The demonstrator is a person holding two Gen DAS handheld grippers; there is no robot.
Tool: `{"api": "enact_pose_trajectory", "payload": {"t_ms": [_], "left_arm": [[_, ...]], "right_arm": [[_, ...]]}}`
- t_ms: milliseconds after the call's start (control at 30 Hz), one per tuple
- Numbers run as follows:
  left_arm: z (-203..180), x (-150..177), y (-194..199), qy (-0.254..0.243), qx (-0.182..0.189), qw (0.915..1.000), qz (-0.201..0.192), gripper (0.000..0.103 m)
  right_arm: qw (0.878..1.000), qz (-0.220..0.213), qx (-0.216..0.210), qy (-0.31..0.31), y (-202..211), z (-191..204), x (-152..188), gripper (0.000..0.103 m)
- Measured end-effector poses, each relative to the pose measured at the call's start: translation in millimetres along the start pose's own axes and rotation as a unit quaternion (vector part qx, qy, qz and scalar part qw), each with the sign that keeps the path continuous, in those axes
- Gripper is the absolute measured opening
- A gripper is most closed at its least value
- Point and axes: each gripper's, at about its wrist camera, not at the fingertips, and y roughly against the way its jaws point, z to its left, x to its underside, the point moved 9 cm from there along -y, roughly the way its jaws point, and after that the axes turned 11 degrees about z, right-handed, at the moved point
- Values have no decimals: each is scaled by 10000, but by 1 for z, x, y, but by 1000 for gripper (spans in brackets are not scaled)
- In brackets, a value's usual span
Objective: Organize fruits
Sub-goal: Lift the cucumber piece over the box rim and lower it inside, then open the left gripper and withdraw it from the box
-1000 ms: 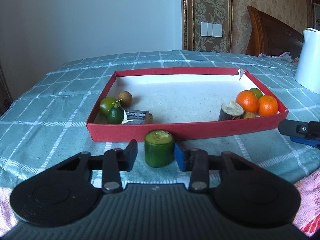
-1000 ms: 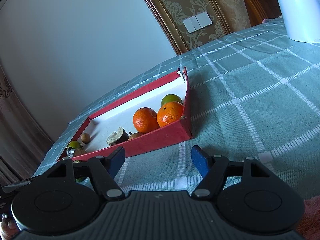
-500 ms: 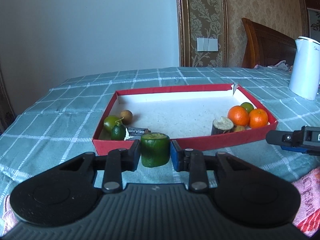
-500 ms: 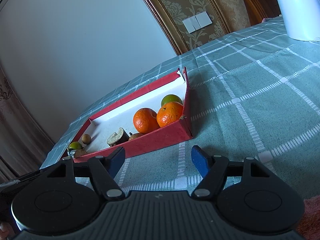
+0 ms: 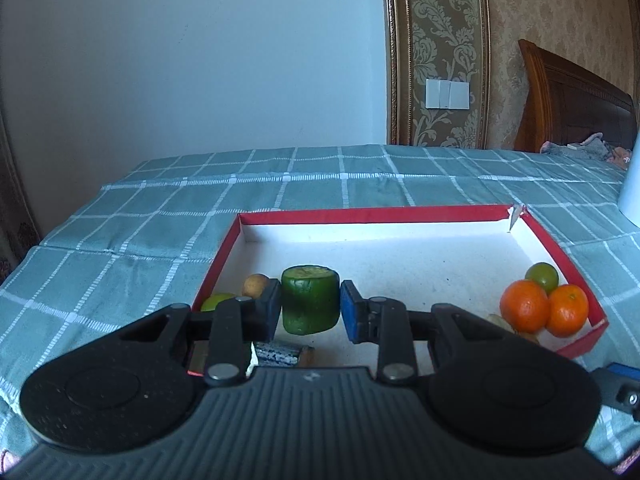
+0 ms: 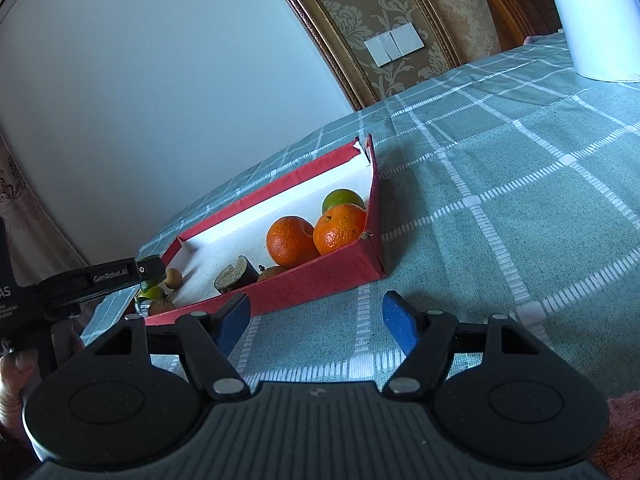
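My left gripper (image 5: 309, 312) is shut on a green cucumber chunk (image 5: 310, 300) and holds it above the left part of the red box (image 5: 376, 215). The box holds two oranges (image 5: 524, 306), a green citrus (image 5: 542, 276), a small brown fruit (image 5: 256, 285) and a green fruit (image 5: 216, 302). My right gripper (image 6: 316, 322) is open and empty, over the cloth just in front of the box's near wall (image 6: 304, 284). In the right wrist view the oranges (image 6: 290, 240) and a cut brown chunk (image 6: 234, 276) lie in the box, and the left gripper (image 6: 100, 276) shows at the left edge.
A white kettle (image 6: 592, 20) stands at the far right on the green checked tablecloth (image 6: 500, 208). A wooden headboard (image 5: 572, 100) and a patterned wall lie behind. A dark bluish piece (image 5: 278, 354) lies in the box under my left gripper.
My left gripper closed on the cucumber chunk, lifted it off the cloth and carried it forward over the box's near wall. The right gripper stayed put.
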Motion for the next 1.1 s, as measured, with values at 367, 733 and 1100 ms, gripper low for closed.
{"api": "enact_pose_trajectory", "payload": {"t_ms": [367, 733, 1100], "left_arm": [[1, 5, -28, 114, -27, 9994, 334, 29], [6, 12, -9, 147, -157, 9996, 165, 89], [14, 36, 53, 3, -142, 9998, -113, 103]], "right_arm": [[10000, -2, -1, -8, 0, 1, 0, 73], [10000, 9, 4, 9, 0, 1, 0, 74], [9998, 41, 123, 141, -2, 6, 0, 75]]}}
